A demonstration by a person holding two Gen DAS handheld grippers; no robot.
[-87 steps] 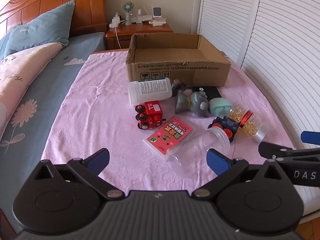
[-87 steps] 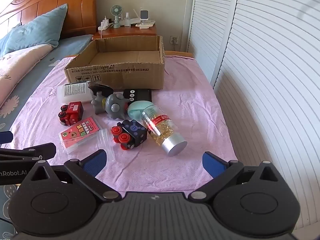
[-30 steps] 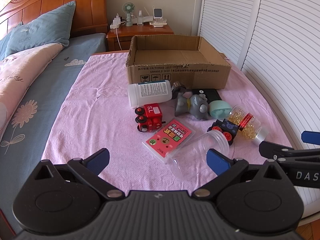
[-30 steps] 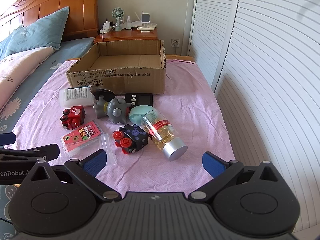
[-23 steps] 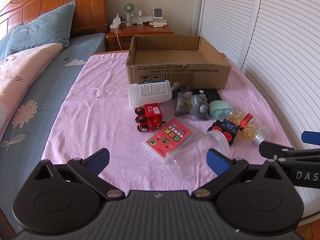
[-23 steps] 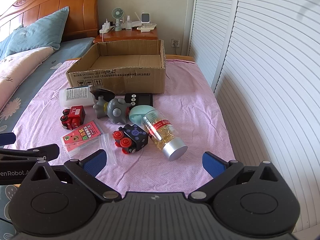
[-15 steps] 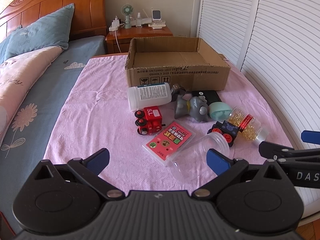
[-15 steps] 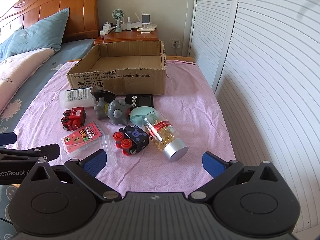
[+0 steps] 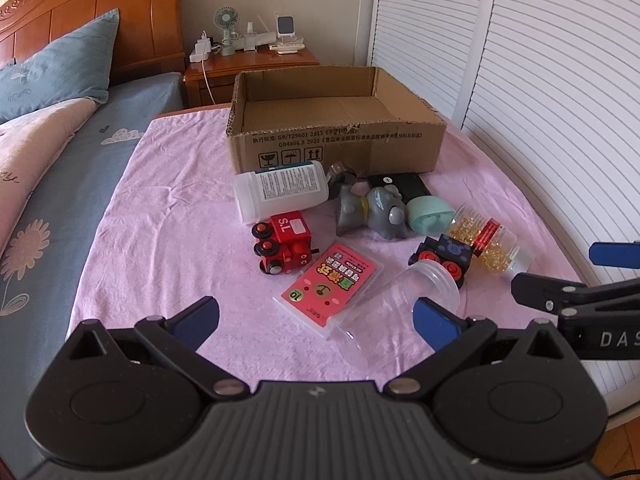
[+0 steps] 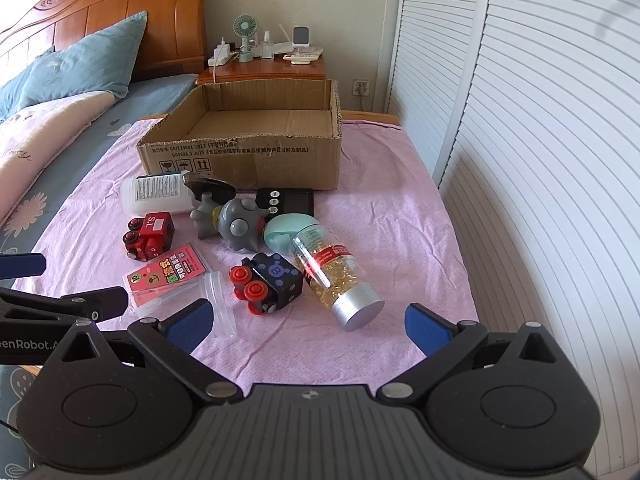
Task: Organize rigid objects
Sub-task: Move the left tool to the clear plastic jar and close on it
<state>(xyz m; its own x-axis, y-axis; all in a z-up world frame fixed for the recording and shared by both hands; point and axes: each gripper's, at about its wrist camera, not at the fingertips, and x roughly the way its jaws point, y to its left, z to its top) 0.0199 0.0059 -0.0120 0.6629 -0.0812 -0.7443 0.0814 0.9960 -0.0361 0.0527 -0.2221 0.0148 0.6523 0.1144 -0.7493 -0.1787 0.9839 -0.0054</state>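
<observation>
Cardboard is waiting at the far side of the pink cloth (image 9: 168, 216): the open box (image 9: 336, 148) is sitting empty behind a loose cluster of things lying on the cloth. Both tools are hovering at the near edge, the left tool (image 9: 316, 316) and the right tool (image 10: 306, 318) each spread wide and grasping nothing.

Judging from this, sorting has not begun and the step in hand is choosing a first pick. The clear jar (image 9: 404, 308) is lying just ahead of the left tool, overlapping the pink card packet (image 9: 330, 282), so lifting the jar first would likely free the packet. The right tool is facing the capsule bottle (image 10: 334, 276), which is lying on its side touching the black block car (image 10: 272, 282) and the mint case (image 10: 288, 230).

To do it well, I would be closing across the bottle's round body near its middle, fingers square to its length, since a smooth cylinder may roll or slip. Nearest pieces should go first, so the red toy train (image 9: 282, 242), grey figure (image 9: 374, 212) and white bottle (image 9: 280, 194) are not being knocked on the way to the box.
</observation>
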